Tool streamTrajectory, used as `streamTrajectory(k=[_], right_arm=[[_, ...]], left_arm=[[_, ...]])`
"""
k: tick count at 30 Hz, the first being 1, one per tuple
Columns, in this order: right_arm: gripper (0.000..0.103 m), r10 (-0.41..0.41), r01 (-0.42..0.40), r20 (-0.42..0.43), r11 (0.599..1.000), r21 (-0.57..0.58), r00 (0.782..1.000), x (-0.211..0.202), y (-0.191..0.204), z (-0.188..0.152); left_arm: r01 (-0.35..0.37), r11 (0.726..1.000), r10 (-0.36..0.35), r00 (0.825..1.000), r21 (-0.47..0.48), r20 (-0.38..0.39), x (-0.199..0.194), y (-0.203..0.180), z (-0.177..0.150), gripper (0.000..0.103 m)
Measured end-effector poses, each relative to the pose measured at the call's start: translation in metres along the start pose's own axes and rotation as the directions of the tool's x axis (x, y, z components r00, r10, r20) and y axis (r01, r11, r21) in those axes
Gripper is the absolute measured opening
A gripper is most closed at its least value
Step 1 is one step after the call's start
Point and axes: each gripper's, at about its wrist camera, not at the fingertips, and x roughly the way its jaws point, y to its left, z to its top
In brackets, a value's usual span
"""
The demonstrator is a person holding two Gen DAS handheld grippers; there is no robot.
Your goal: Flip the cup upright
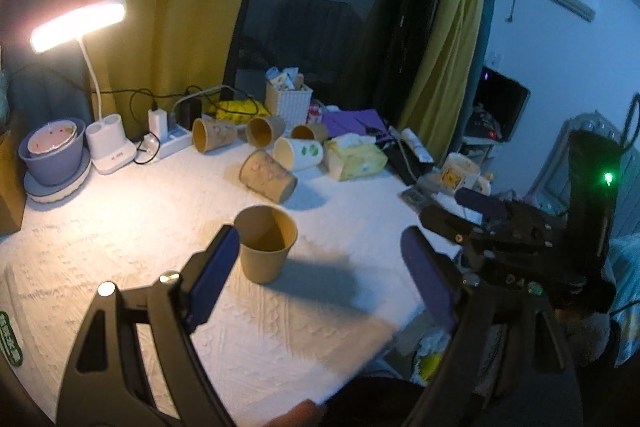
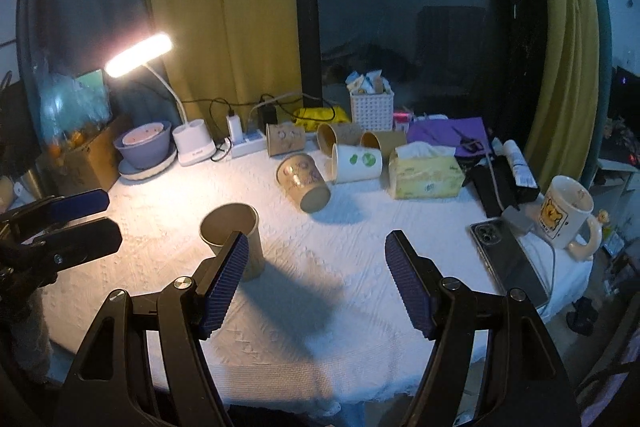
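A plain brown paper cup [image 1: 265, 247] stands upright on the white tablecloth; it also shows in the right wrist view [image 2: 236, 235]. My left gripper [image 1: 320, 277] is open and empty, its left finger just beside the cup. My right gripper [image 2: 318, 285] is open and empty, its left finger in front of the cup. A patterned cup [image 1: 267, 176] lies on its side behind it, also in the right wrist view [image 2: 303, 181]. A white cup with green spots [image 2: 356, 163] and several more brown cups [image 2: 285, 138] lie on their sides at the back.
A lit desk lamp [image 2: 140, 55], a purple bowl [image 2: 143, 145], a power strip [image 2: 248, 141], a white basket [image 2: 372, 109], a yellow tissue pack [image 2: 426, 175], a phone [image 2: 508, 259] and a white mug [image 2: 566, 213] ring the table. The table edge [image 1: 360, 355] is near right.
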Motion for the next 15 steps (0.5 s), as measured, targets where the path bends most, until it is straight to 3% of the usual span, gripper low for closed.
streamTrajectory(k=[6, 9, 15], right_arm=[[0.074, -0.030, 0.029, 0.051, 1.000, 0.009, 0.998, -0.033, -0.002, 0.014], [0.074, -0.055, 0.054, 0.076, 0.998, 0.010, 0.996, -0.049, -0.003, 0.018], [0.074, -0.079, 0.078, 0.129, 0.997, 0.009, 0.989, -0.080, -0.004, 0.026]], left_arm=[[-0.013, 1.000, 0.014, 0.999, -0.004, 0.037, -0.015, -0.004, 0.011, 0.085], [-0.076, 0.996, 0.072, 0.994, 0.051, 0.078, -0.026, -0.015, 0.014, 0.094], [-0.132, 0.989, 0.121, 0.983, 0.071, 0.140, -0.050, -0.026, 0.022, 0.094]])
